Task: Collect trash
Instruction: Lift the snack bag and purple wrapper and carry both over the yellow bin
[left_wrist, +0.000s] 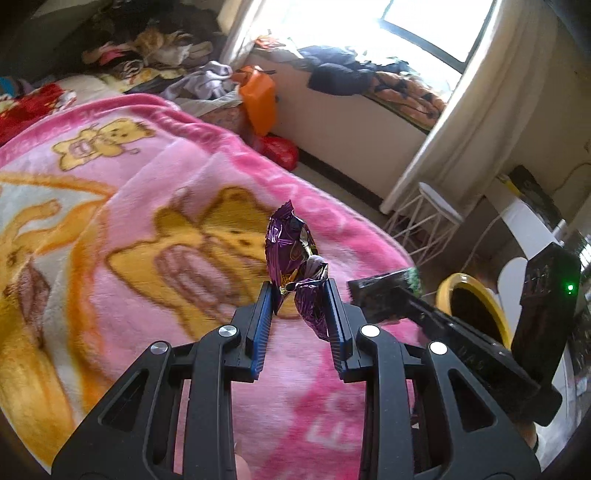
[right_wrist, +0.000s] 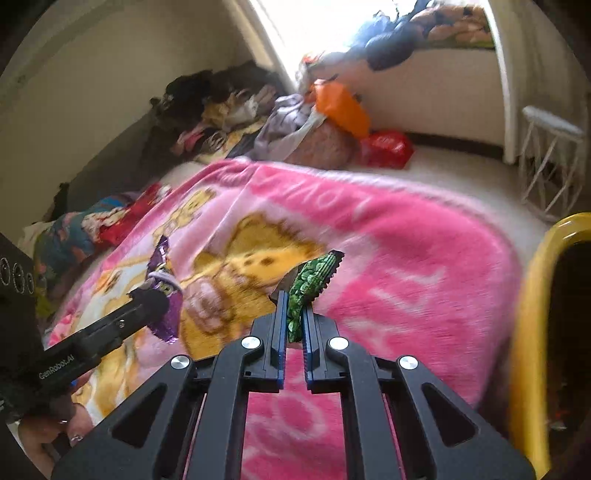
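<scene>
Purple foil wrapper pinched in left gripper above the bed | green wrapper clamped in right gripper, beside yellow-rimmed bin | pink bear-print blanket below; clothes heaped by a bright window | gripper marked "GenRobot.AI"

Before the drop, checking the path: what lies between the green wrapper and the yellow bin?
Only pink blanket between green wrapper and yellow bin, in the right wrist view.
</scene>
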